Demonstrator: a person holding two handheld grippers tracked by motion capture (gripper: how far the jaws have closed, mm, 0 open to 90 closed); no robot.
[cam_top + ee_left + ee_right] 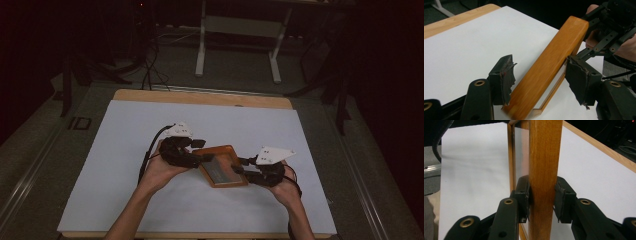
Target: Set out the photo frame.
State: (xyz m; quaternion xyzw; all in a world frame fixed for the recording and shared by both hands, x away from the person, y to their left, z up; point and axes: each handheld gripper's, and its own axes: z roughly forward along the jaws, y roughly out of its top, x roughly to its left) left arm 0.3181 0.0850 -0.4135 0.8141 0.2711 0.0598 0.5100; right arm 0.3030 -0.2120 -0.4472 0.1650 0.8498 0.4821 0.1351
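A small wooden picture frame (220, 165) with a dark pane sits at the middle of the white sheet, one side lifted. My right gripper (239, 165) is shut on its right side bar; in the right gripper view both pads press the upright wooden bar (545, 150) at the gripper (542, 195). My left gripper (202, 150) reaches the frame's left end. In the left gripper view its jaws stand wide apart around the tilted frame (554, 57): the left pad lies against the wood and the right fingertip (580, 80) stands off it. The gripper (539, 77) is open.
A white sheet (150, 200) covers a wooden table whose bare edge (200, 97) shows at the back. A white desk frame (240, 30) stands on the floor behind. Black cables trail from both grippers. The person's forearms enter from the bottom.
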